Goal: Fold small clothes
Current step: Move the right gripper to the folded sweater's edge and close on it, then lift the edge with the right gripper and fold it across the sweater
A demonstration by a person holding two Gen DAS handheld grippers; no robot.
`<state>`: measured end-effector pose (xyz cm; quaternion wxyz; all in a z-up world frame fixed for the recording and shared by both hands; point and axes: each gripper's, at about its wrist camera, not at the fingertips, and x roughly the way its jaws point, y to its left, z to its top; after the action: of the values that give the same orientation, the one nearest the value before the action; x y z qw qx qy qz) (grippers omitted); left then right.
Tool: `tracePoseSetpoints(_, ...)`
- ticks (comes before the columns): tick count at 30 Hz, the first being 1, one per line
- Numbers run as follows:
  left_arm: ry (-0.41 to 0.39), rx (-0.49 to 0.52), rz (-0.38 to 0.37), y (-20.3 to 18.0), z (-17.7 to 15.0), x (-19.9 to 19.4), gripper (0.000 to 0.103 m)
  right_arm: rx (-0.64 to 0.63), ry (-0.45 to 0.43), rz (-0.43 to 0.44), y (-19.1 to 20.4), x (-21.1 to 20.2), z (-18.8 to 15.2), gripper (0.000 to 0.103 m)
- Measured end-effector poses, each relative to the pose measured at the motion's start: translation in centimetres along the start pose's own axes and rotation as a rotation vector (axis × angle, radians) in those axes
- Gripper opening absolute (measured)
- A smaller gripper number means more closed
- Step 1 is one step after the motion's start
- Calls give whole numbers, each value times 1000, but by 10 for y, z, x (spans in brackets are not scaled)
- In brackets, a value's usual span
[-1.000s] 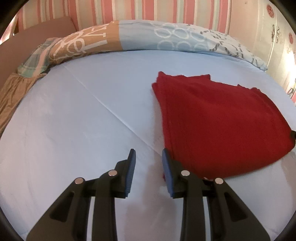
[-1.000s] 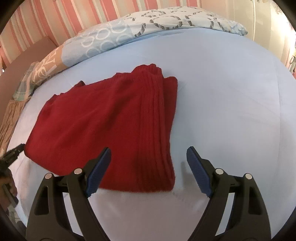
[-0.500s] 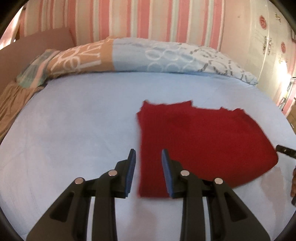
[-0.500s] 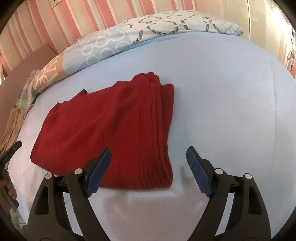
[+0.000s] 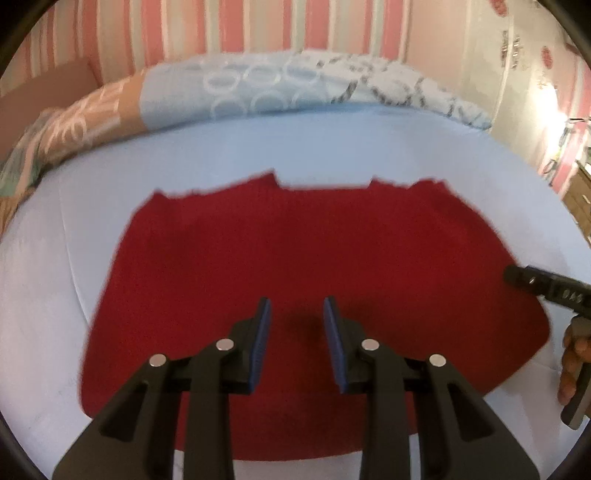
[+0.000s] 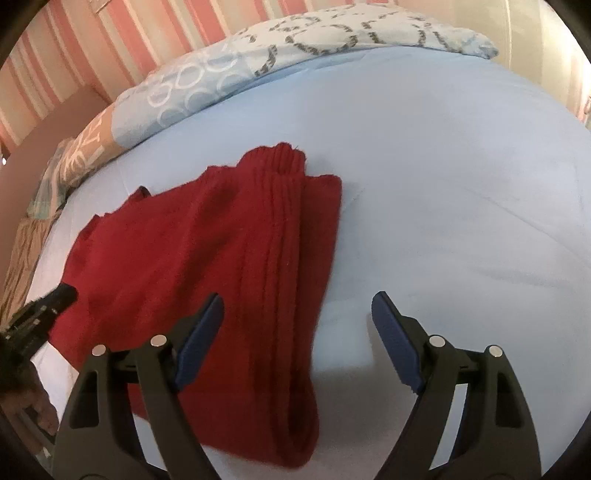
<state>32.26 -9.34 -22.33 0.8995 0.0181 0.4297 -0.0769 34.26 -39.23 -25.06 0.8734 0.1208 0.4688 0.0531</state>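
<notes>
Your left gripper [image 5: 296, 341] hung over the near-middle of the red knit garment [image 5: 314, 258], jaws parted a little with nothing between the blue pads [image 5: 260, 345]. Whether the tips touched the cloth couldn't be told; that view was blurred. The garment lay folded flat on the light blue bed sheet [image 5: 258, 147], roughly mid-bed, its ragged far edge facing the patterned pillow [image 5: 258, 92] at the head edge. In the right wrist view the garment [image 6: 207, 266] showed a ribbed fold running along its right side, from the far end to the near edge. Your right gripper [image 6: 297, 332] was spread wide and held nothing: its left pad sat over the ribbed fold, its right pad over bare sheet [image 6: 443, 184] just beside the garment's right edge. Striped pink wall [image 5: 258, 26] stood behind the pillow.
</notes>
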Motion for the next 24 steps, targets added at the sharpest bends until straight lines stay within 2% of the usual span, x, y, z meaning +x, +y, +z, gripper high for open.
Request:
tracePoseSetpoints(4, 20, -6, 42, 5, -18, 21, 31, 48, 8, 63, -10, 13, 0, 80)
tracePoseSetpoints(11, -7, -1, 42, 4, -29, 22, 33, 62, -2, 143, -14, 23, 0, 80)
tracePoseSetpoints(13, -5, -11, 35, 6, -28, 22, 33, 33, 9, 163, -9, 25, 1, 70)
tracePoseSetpoints(14, -4, -15, 31, 6, -28, 22, 33, 20, 14, 174, -5, 26, 1, 58)
tracePoseSetpoints(15, -3, -19, 29, 6, -28, 21, 33, 10, 19, 177, -2, 27, 1, 53)
tracePoseSetpoints(19, 7, -44, 11, 9, -26, 21, 33, 42, 31, 194, -2, 29, 0, 45)
tracePoseSetpoints(22, 13, -55, 3, 9, -26, 20, 34, 35, 18, 193, -2, 26, 0, 31)
tracePoseSetpoints(23, 12, -59, 1, 10, -25, 18, 34, 22, 8, 181, 0, 22, 1, 23)
tracePoseSetpoints(24, 12, -59, 0, 11, -25, 17, 34, 14, -1, 171, 2, 18, 2, 20)
